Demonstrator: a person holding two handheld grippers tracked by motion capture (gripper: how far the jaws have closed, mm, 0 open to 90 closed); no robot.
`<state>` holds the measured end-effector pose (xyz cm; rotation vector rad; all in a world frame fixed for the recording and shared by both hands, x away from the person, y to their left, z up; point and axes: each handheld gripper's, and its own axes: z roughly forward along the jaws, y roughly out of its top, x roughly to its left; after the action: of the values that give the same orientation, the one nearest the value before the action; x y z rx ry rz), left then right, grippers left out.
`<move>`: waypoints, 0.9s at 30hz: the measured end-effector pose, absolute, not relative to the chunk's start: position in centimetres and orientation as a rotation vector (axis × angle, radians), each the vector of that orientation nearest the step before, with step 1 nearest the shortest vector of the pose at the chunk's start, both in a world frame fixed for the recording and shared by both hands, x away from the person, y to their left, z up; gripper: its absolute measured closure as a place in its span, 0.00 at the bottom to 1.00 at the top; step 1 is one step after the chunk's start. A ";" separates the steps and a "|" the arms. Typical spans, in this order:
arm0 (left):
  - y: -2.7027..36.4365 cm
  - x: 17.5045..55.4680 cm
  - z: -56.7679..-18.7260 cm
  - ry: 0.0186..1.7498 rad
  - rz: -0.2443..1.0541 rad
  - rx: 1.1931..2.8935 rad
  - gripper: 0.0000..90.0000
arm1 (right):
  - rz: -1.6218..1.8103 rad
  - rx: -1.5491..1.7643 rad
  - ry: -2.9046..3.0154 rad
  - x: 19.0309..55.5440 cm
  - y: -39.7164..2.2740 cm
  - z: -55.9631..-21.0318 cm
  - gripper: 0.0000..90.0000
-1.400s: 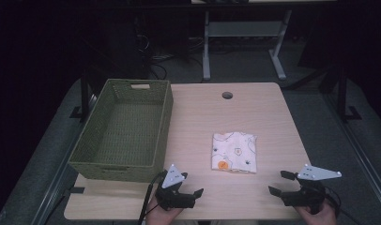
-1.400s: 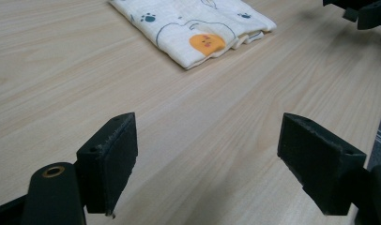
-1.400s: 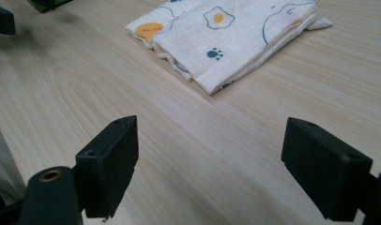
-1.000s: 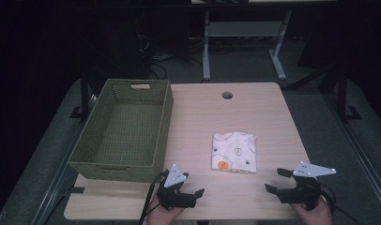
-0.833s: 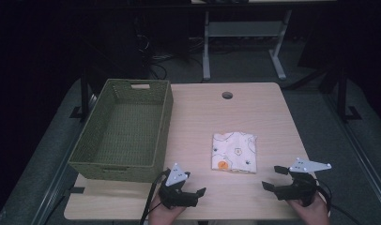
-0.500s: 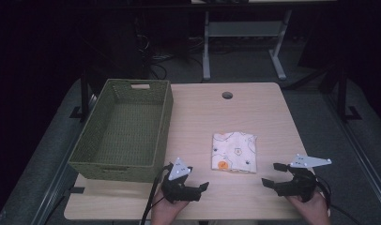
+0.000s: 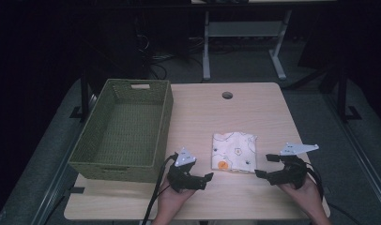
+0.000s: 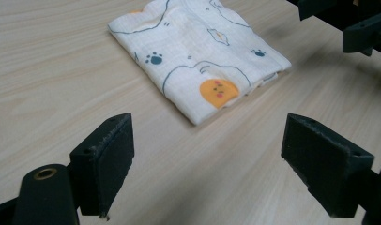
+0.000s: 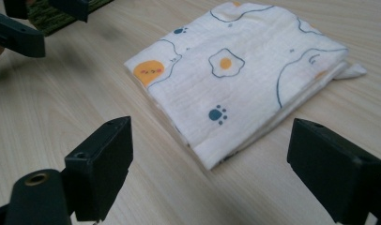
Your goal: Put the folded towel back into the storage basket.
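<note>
Wooden table (image 7: 254,108) bearing a folded cloth (image 7: 234,153), well right of the green basket (image 7: 125,129), which holds nothing. Over the last second both grippers have advanced from the near edge to flank the cloth: left gripper (image 7: 205,178) at its near-left corner, right gripper (image 7: 266,165) just off its near-right edge. Both sets of jaws stand wide, holding nothing, so a two-sided pickup seems imminent. The gripper views add detail lost from above: layered fold edges, paw and egg prints, and bare wood between pads (image 8: 104,157) and cloth.
</note>
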<state>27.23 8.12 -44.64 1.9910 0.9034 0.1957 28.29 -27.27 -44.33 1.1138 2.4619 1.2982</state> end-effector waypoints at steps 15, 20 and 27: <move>5.9 29.3 -44.3 0.931 0.194 2.005 0.20 | 1.315 1.159 2.481 30.4 -27.1 -43.8 0.17; 5.1 30.5 -44.2 0.975 0.170 2.006 0.20 | 1.290 1.173 2.510 32.0 -26.7 -43.1 0.17; 3.8 31.7 -44.1 0.994 0.166 2.014 0.20 | 1.264 1.172 2.530 34.0 -25.9 -42.5 0.17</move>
<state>31.68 3.83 -44.13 2.0136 0.9941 0.1658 33.95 -25.86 -42.52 1.1718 2.5300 1.2643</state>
